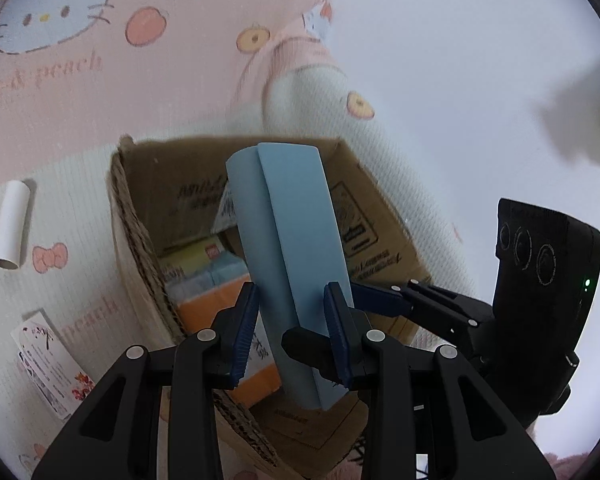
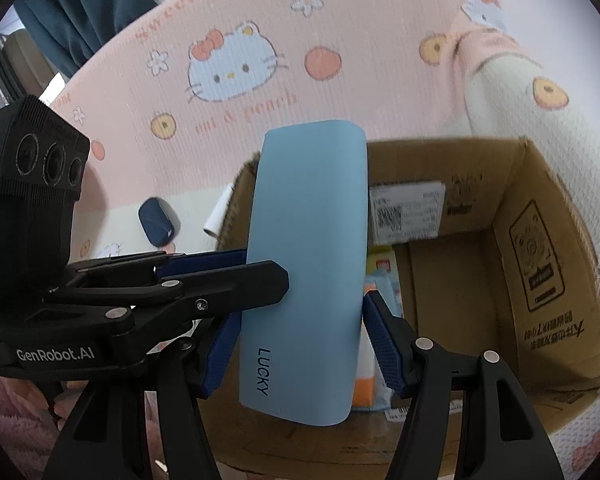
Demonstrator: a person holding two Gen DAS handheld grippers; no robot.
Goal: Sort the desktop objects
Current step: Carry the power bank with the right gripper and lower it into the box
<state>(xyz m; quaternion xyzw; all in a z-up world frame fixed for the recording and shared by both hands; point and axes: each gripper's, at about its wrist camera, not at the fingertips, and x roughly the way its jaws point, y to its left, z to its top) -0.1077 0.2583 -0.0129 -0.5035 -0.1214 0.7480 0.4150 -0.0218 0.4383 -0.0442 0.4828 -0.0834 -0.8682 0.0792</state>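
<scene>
Case: a light blue glasses case point(image 1: 296, 268) printed "LUCKY", held tilted above the open cardboard box point(image 1: 140, 240), at the centre of both views.
Left hand-held gripper point(image 1: 292, 332): both blue pads press the sides of the case at its lower part; gripping it.
Right hand-held gripper point(image 2: 300, 344): its pads sit on either side of the case; the left pad touches, the right pad looks just beside the edge, so I cannot tell whether it grips.
Box contents: yellow, blue and orange packets point(image 1: 204, 276) on the bottom.
Bed sheet point(image 1: 100, 80): pink and cream cartoon-cat print under everything.
Cardboard tube point(image 1: 11, 224): lying at left of the box.
Leaflet point(image 1: 48, 364): lower left.
Dark blue pouch point(image 2: 159, 222): left of the box in the right view.
</scene>
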